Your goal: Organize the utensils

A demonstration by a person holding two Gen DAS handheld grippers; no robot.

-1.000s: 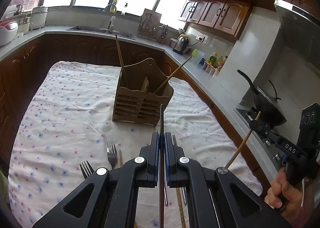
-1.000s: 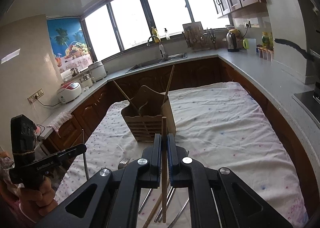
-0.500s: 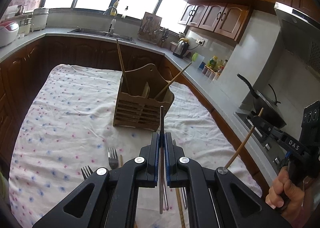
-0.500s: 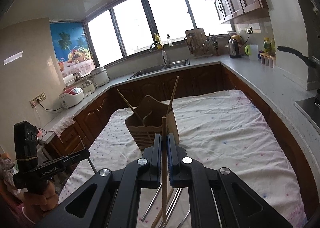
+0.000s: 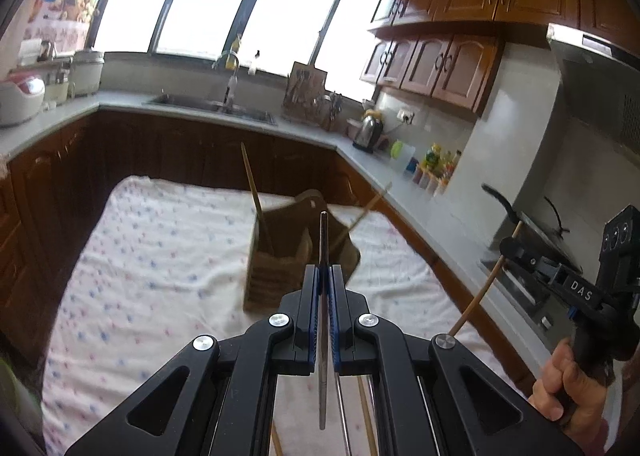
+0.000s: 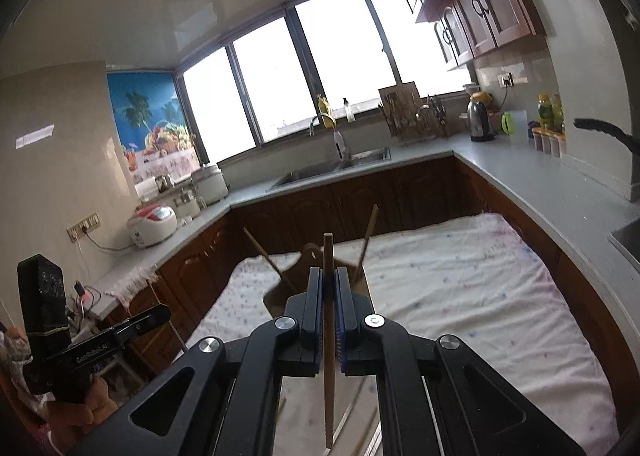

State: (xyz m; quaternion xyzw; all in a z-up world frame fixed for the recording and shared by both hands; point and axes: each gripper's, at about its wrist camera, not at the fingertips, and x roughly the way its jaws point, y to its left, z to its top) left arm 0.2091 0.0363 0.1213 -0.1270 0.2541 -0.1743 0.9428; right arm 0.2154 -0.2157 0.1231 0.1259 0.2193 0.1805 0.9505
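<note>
My left gripper is shut on a thin metal chopstick that points forward and up over the wooden utensil caddy. Two wooden chopsticks lean in the caddy. My right gripper is shut on a wooden chopstick, also above the caddy. In the left wrist view the right gripper shows at the right, held by a hand, with its wooden chopstick slanting down. In the right wrist view the left gripper is at the lower left.
A white flowered cloth covers the table. More utensils lie on it under my left gripper, partly hidden by its frame. Counters with a sink, a kettle and a wok on the stove surround the table.
Both grippers have risen and tilted up with their chopsticks still held. The caddy now sits lower in both views, and the forks on the cloth have dropped out of sight.
</note>
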